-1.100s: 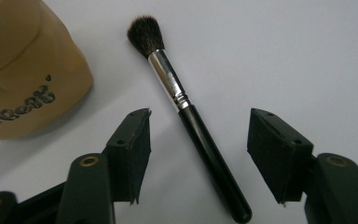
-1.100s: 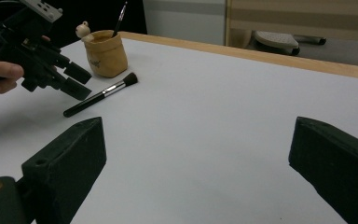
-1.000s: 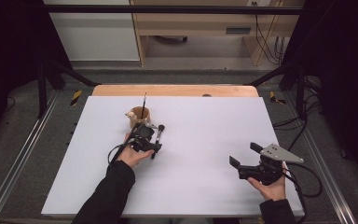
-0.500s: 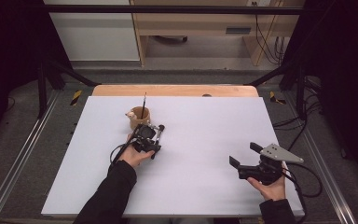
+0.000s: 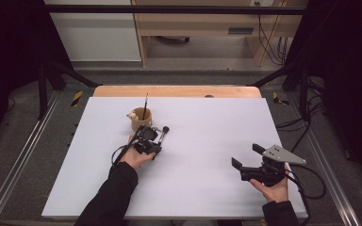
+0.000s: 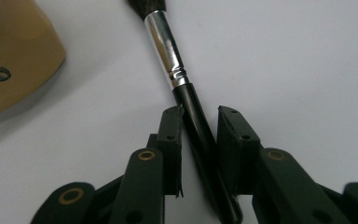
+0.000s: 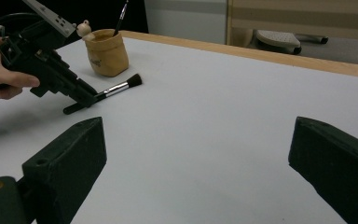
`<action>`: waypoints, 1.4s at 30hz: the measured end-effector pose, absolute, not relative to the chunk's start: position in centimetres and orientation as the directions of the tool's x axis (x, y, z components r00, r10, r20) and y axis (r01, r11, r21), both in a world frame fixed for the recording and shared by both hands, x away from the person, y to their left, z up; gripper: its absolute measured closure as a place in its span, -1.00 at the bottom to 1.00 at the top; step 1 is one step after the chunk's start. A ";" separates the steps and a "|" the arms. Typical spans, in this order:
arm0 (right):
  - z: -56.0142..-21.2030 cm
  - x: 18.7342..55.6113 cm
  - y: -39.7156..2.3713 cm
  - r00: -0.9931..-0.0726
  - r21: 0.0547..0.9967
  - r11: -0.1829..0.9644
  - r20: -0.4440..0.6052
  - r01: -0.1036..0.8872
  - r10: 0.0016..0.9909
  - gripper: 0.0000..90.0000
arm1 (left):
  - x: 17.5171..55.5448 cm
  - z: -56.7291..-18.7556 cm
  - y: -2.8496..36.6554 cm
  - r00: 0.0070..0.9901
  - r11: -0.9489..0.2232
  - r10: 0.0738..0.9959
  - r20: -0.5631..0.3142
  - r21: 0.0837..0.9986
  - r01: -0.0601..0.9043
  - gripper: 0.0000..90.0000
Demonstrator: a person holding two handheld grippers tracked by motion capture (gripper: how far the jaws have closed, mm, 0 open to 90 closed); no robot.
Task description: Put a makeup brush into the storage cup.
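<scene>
Brush [image 6: 193, 112] lies on the white table [image 5: 207, 141], its black handle between the left gripper [image 5: 147, 140]'s jaws, one pad touching, the other just clear. Since a second ago that gripper has edged slightly nearer the person; a pickup seems likely. Right gripper [image 5: 260, 167] idles wide open, empty. Count: two brushes (one standing in the tan cup [image 5: 141, 118]), one cup.

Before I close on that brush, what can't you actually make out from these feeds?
- Left hand-held gripper: jaws flank the brush handle; whether they press it is unclear in the left gripper view.
- Brush tip: cut off by that view's top edge.
- Cup: its inside is too small in the high view and hidden by its rim in the right gripper view.
- Cup's print: cut off at the left edge, left gripper view.
</scene>
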State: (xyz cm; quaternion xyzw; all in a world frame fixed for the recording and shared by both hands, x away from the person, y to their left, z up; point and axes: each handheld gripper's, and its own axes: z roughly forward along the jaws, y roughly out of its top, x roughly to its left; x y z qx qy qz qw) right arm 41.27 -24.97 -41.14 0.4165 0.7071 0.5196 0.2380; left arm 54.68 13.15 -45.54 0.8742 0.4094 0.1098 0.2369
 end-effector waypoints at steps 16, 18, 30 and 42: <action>-41.2 41.3 -25.0 -0.539 0.933 0.115 0.094 0.341 0.837 -0.90 | 54.7 -45.4 13.0 0.664 -0.589 0.747 0.026 0.488 0.644 0.70; -41.2 41.3 -25.0 -0.540 0.933 0.115 0.095 0.342 0.836 -0.90 | 54.7 -45.2 12.9 0.671 -0.596 0.741 0.033 0.493 0.634 0.59; -41.1 41.3 -25.0 -0.541 0.934 0.116 0.092 0.339 0.836 -0.90 | 55.6 -44.7 11.8 0.706 -0.658 0.705 0.069 0.435 0.614 0.54; -41.2 41.3 -25.0 -0.544 0.932 0.118 0.095 0.344 0.834 -0.90 | 55.9 -44.9 11.5 0.711 -0.665 0.702 0.042 0.393 0.635 0.74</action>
